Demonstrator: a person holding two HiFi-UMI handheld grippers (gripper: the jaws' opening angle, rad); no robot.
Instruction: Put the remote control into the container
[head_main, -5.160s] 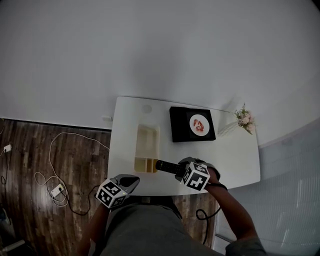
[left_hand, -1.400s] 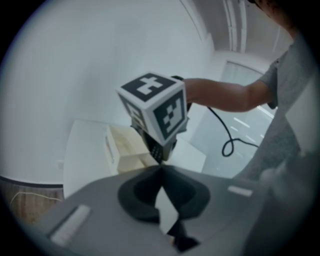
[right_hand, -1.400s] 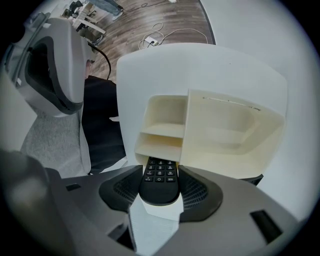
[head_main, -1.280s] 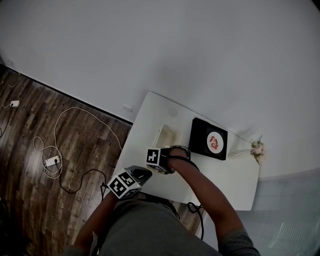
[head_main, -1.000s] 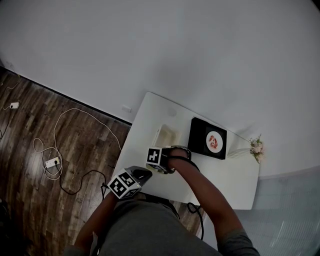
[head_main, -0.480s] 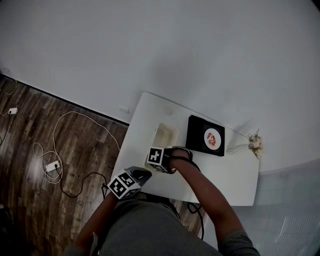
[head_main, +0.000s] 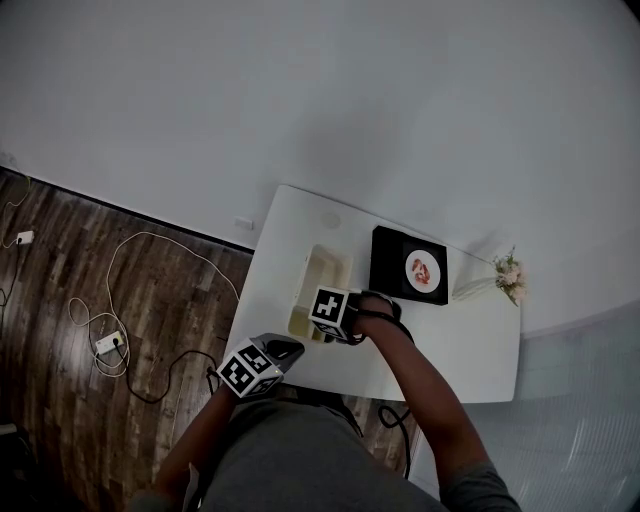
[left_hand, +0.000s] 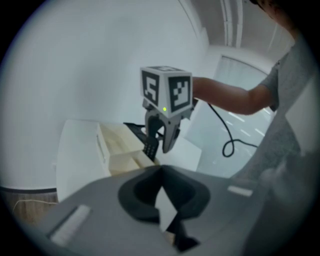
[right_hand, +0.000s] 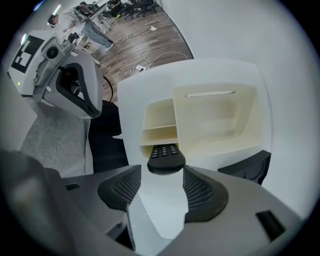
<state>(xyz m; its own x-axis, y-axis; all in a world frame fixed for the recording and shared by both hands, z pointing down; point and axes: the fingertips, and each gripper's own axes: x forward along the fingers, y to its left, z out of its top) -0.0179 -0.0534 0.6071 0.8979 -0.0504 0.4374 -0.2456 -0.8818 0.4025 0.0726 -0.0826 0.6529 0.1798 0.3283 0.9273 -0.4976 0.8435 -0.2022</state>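
L gripper (left_hand: 161, 172), tips together & empty, hangs well short of cream plastic two-compartment container (right_hand: 235, 112). Black button remote control (right_hand: 165, 156) tilts steeply, lower end apparently in container's small end compartment. Its long axis runs up btwn R gripper (right_hand: 161, 180) jaws, which have just been opening wide, pads off it.

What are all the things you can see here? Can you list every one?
table: one, white, by the wall
container: one, cream, on the table
remote: one, black, leaning into the container's near end
tray: one, black, right of the container
plate: one, white, on the tray
flowers: one bunch, pale, table's far right corner
power strip: one, white, on the wood floor
left hand-held gripper: one, grey, near the table's edge
right hand-held gripper: one, grey, over the container; jaws have just been opening, remote's end between them, not squeezed
arm: one, reaching over the table
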